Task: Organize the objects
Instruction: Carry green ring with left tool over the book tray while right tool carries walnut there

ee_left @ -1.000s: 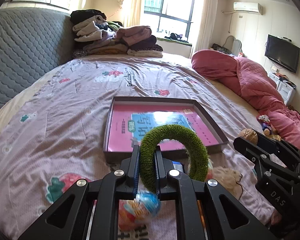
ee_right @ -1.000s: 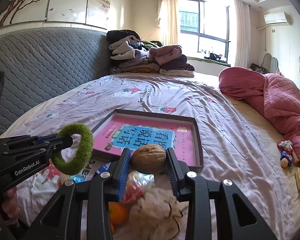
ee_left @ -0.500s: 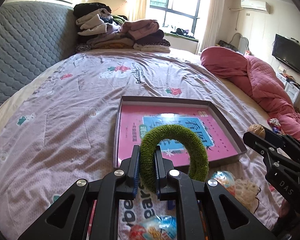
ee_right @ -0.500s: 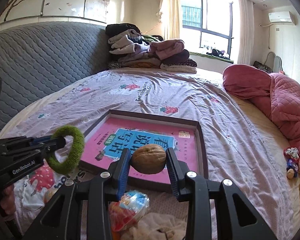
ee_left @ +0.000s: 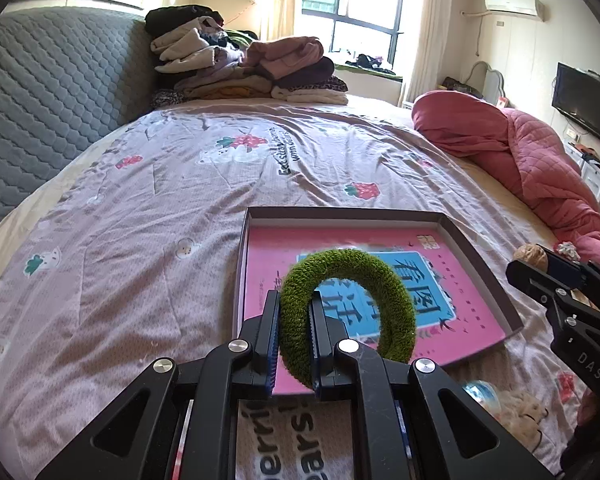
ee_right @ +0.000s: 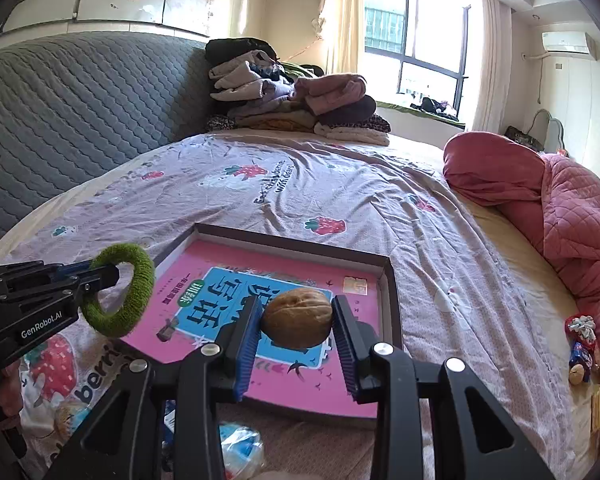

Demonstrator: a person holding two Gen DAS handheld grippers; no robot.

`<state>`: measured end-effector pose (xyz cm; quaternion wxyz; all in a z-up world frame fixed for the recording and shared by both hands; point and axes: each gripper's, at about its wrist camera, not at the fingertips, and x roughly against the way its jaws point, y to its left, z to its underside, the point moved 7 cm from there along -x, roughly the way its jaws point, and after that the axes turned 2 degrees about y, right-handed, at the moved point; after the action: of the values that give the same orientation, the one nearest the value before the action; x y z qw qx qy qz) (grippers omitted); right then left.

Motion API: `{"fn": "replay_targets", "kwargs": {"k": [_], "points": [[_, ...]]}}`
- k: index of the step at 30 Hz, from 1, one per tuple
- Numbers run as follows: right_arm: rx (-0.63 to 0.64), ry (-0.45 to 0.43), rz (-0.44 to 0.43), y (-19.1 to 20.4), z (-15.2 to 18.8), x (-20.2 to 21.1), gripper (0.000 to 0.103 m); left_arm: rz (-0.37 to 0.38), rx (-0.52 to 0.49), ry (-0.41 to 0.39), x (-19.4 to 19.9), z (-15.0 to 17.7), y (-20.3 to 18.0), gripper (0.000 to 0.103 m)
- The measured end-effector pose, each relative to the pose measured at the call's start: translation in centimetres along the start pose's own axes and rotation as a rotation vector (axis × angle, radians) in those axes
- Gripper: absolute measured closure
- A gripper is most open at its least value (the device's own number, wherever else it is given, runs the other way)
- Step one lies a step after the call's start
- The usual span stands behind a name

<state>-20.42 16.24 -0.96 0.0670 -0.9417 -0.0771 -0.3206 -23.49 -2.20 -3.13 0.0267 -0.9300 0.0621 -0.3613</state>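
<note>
1. Bed point(ee_left: 140, 208): mauve strawberry-print sheet, wrinkled.
2. Shallow box lid point(ee_left: 472, 248) with a pink book inside, lying flat near the bed's foot.
3. Folded clothes pile point(ee_left: 240, 68) against the grey headboard.
4. Pink quilt point(ee_left: 540, 160) bunched along the right edge.

Green fuzzy ring point(ee_left: 346, 312) and walnut point(ee_right: 297, 324) held above tray point(ee_right: 392, 300).

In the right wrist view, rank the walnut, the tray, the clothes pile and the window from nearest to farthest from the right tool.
1. Walnut: clamped in the right tool.
2. Tray: on the bed just beyond the walnut.
3. Clothes pile: far end of the bed, by the headboard.
4. Window: back wall, behind the pile.
</note>
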Motion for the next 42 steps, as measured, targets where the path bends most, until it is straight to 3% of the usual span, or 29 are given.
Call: {"fn": "replay_targets", "kwargs": {"k": [18, 22, 30, 42], "points": [[0.003, 0.171, -0.023, -2.3, 2.1, -7.6, 0.067, 0.048, -0.001, 0.117, -6.0, 1.0, 0.1, 0.091], [-0.036, 0.220, -0.056, -2.8, 2.9, -8.6, 0.067, 0.048, 0.002, 0.145, -6.9, 1.4, 0.2, 0.091], [-0.046, 0.289, -0.041, -3.3, 4.5, -9.7, 0.067, 0.033, 0.000, 0.204, -7.9, 2.4, 0.5, 0.091], [-0.045, 0.333, -0.021, -3.6, 5.3, -10.4, 0.067, 0.018, -0.007, 0.272, -9.0, 3.6, 0.7, 0.090]]}}
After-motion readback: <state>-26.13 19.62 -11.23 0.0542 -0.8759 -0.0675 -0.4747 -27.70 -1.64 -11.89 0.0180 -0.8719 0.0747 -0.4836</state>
